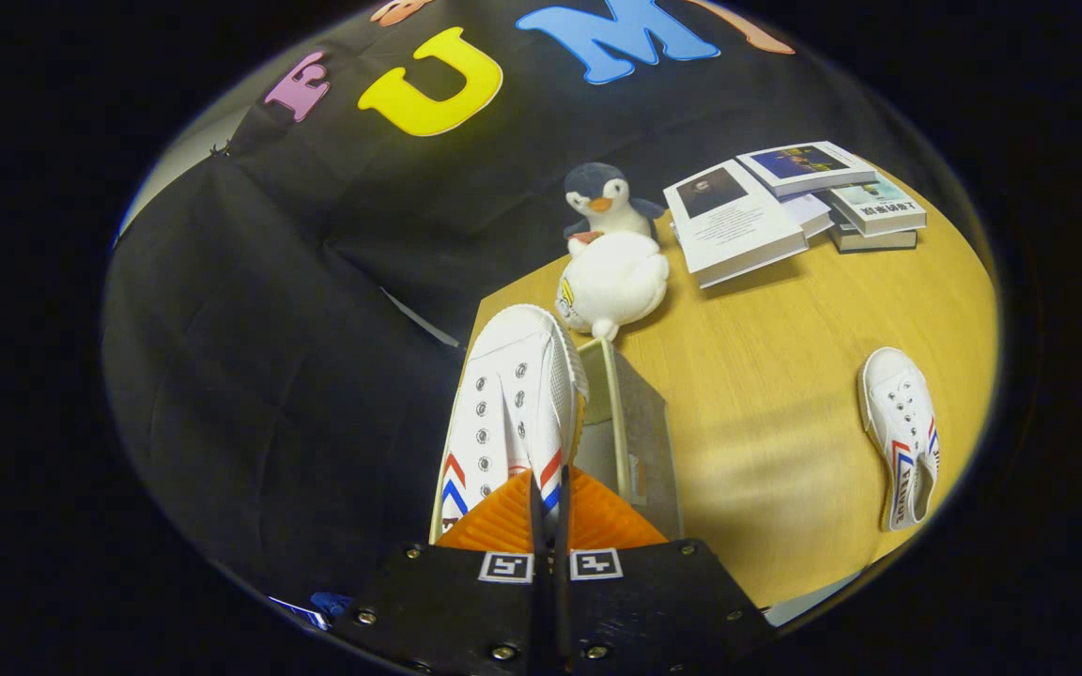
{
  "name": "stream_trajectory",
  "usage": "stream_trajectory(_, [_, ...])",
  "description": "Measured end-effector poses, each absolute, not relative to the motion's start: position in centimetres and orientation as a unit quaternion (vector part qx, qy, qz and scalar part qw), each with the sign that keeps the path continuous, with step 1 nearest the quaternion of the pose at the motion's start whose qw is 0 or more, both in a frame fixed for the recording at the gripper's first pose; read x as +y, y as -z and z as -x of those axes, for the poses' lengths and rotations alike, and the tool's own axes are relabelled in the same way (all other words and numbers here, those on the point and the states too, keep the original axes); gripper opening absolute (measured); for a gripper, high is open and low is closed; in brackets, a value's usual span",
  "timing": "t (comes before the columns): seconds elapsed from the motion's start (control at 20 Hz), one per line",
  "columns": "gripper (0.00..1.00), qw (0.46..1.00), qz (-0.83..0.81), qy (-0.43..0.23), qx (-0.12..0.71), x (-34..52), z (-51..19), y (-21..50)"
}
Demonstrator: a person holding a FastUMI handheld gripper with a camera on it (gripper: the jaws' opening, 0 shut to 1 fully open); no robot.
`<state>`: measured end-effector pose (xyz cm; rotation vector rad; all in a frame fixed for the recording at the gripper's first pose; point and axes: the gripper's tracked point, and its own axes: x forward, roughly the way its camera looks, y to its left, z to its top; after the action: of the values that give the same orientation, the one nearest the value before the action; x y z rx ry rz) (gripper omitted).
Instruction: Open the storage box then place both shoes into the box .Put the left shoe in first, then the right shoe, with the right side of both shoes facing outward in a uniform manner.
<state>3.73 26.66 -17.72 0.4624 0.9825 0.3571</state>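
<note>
Tool clamping the first white sneaker, lowering it into the open storage box; next needing release, then fetching second sneaker lying far right on the tabletop.

Grey-and-white plush penguin at frame centre-top, touching round white plush toy just below it. Loose stack of white-covered paperback books upper right, fanned out. All rest on light wooden tabletop, right half of frame.
</note>
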Motion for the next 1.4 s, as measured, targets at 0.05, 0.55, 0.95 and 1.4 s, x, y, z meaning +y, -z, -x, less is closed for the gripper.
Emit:
stream_trajectory(0.05, [0.0, 0.839, -0.218, -0.173, 0.468, 27.6, -3.7, 18.1])
stream_trajectory(0.55, [0.0, 0.828, -0.187, -0.184, 0.496, 33.5, -2.9, 21.9])
stream_trajectory(0.95, [0.0, 0.822, -0.185, -0.172, 0.51, 34.7, -2.5, 24.0])
stream_trajectory(1.4, [0.98, 0.834, -0.148, -0.237, 0.475, 34.6, -1.1, 22.9])
